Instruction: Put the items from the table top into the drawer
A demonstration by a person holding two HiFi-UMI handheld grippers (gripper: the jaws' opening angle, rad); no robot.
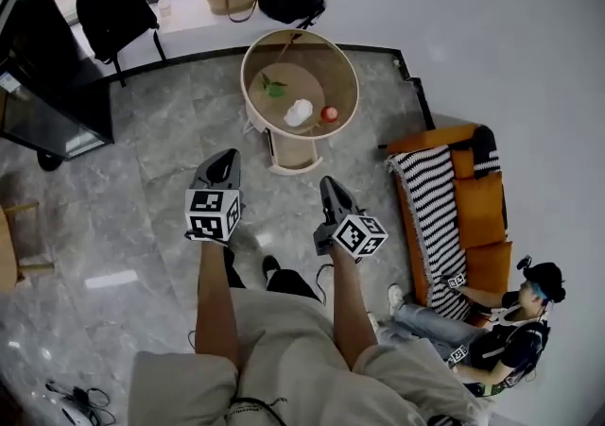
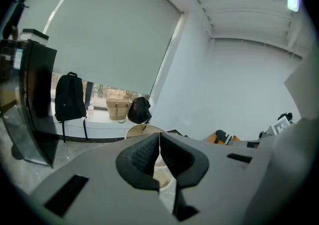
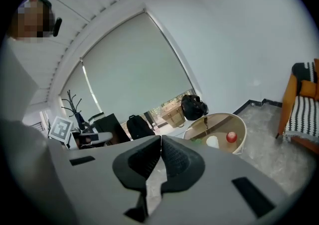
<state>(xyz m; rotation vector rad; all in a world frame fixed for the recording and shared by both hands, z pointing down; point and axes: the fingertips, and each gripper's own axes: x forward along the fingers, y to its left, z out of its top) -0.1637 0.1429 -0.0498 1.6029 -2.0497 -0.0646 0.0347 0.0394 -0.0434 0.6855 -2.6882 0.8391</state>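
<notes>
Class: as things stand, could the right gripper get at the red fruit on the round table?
Probably not yet: the right gripper hangs short of the round table, jaws shut. Nothing stands between it and the red fruit, only floor.

Red apple (image 1: 329, 113), white cloth (image 1: 299, 112), beige round table (image 1: 348, 70), black-and-white striped blanket (image 1: 430, 197)

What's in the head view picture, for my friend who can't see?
A person holds the grey left gripper and right gripper, both shut and empty, over a grey stone floor. Ahead stands a round beige table with a red fruit, a white lump and a green item, its cream drawer pulled open.
</notes>
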